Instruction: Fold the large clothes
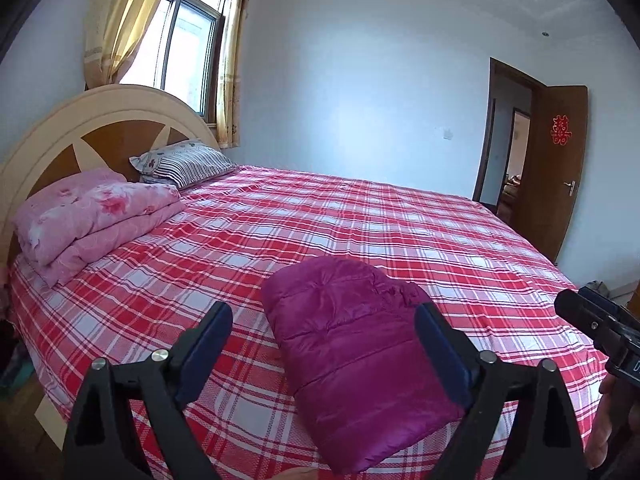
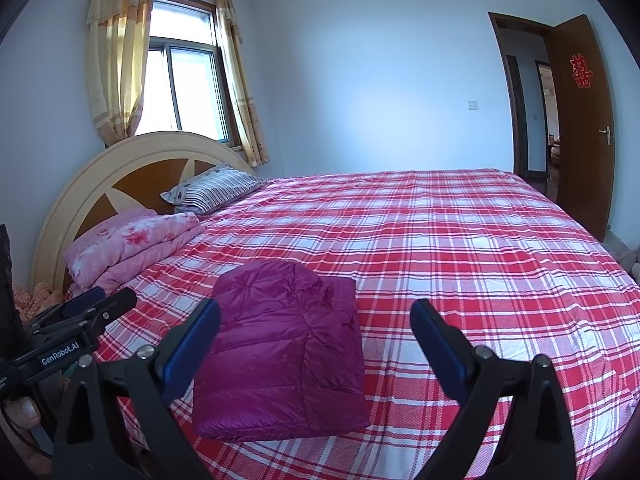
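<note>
Jacket [image 2: 280,344] lies folded into a compact block on bed [image 2: 480,248], apparently finished. Left gripper [image 1: 324,332] and right gripper [image 2: 316,328] hang above it, fingers spread wide, empty.

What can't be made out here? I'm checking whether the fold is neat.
- Jacket: near edge and right side hidden by the left claw's finger, left wrist view.
- Jacket's left edge hidden behind the right claw's finger, right wrist view.
- Jacket underside against the bed: hidden in both views.
- Sleeves and zipper: tucked inside, unseen.
</note>
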The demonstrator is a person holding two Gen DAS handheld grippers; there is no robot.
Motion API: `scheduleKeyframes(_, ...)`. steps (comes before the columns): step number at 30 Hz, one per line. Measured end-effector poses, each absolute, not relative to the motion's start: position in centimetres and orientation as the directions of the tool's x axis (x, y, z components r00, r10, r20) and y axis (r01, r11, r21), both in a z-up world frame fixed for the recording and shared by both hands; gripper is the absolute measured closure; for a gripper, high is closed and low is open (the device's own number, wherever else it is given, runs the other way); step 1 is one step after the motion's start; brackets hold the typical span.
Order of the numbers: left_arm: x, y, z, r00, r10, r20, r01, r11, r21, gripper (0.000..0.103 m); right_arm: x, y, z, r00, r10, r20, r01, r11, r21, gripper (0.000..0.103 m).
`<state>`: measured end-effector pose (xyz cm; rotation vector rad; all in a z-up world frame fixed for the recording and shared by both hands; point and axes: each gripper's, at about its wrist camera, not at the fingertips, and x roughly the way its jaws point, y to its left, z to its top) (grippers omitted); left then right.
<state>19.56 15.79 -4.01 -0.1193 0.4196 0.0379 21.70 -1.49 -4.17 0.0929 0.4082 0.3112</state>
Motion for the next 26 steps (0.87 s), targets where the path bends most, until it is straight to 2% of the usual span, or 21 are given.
scheduleKeyframes(14, 19.7, 15.44, -4.2, 0.91, 0.072, -0.409, -0.104, 0.993, -0.056, 0.003, 21.52, -1.11, -4.21, 0.87, 0.32, -0.375, -0.286, 0.947, 0.145, 0.005)
scheduleKeyframes(26, 19.48, 15.25, -4.42, 0.922, 0.078, -0.38, -0.102, 0.994, -0.043, 0.003, 21.62, -0.51, -4.68, 0.862, 0.322, -0.391, -0.292, 0.947, 0.137, 0.005)
